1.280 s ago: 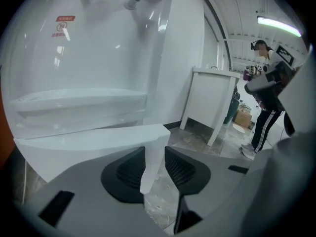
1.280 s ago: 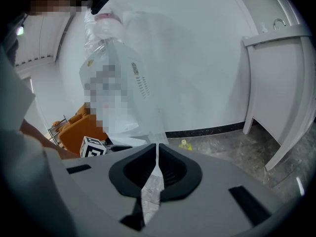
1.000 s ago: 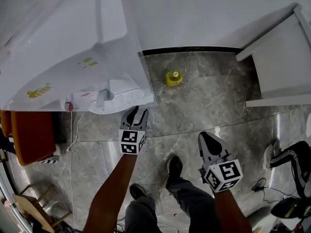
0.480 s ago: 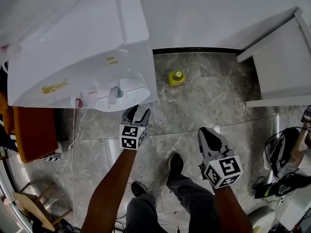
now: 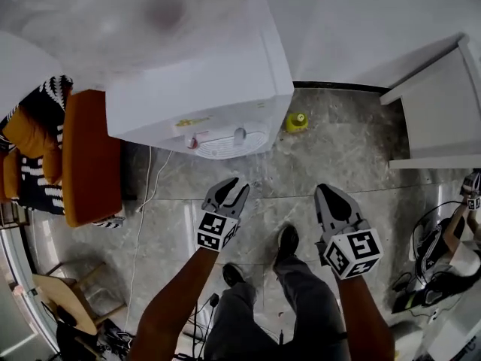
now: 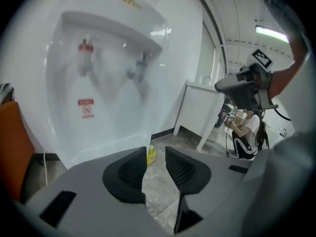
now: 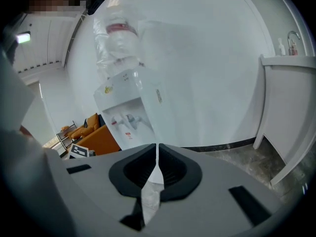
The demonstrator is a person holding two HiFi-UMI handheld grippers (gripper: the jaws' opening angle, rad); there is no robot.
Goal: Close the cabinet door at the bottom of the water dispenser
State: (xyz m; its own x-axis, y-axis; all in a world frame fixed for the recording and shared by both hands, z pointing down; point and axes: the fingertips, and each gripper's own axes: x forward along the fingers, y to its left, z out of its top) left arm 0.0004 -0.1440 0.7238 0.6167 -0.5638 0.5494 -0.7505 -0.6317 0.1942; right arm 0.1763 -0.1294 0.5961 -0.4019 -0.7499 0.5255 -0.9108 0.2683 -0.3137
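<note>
The white water dispenser (image 5: 210, 89) stands at the top of the head view, its two taps and drip grille facing me. Its bottom cabinet door is hidden under its top there, and behind the gripper bodies in both gripper views. My left gripper (image 5: 233, 192) hangs over the floor just in front of the dispenser (image 6: 108, 73). Its jaws (image 6: 155, 164) are apart and closing, with nothing between them. My right gripper (image 5: 331, 198) is level with it further right, jaws together and empty (image 7: 157, 164), pointing at the dispenser (image 7: 131, 107).
A small yellow bottle (image 5: 298, 121) stands on the marble floor by the dispenser's right corner. An orange sofa (image 5: 90, 156) is on the left, a white counter (image 5: 443, 111) on the right. A cord (image 5: 143, 201) trails over the floor. A person (image 6: 247, 132) sits beyond the counter.
Both grippers have risen and drawn back from the dispenser's front. The head view has lifted too, so the dispenser's top and bottle now show. The left jaws stand wider than a second ago.
</note>
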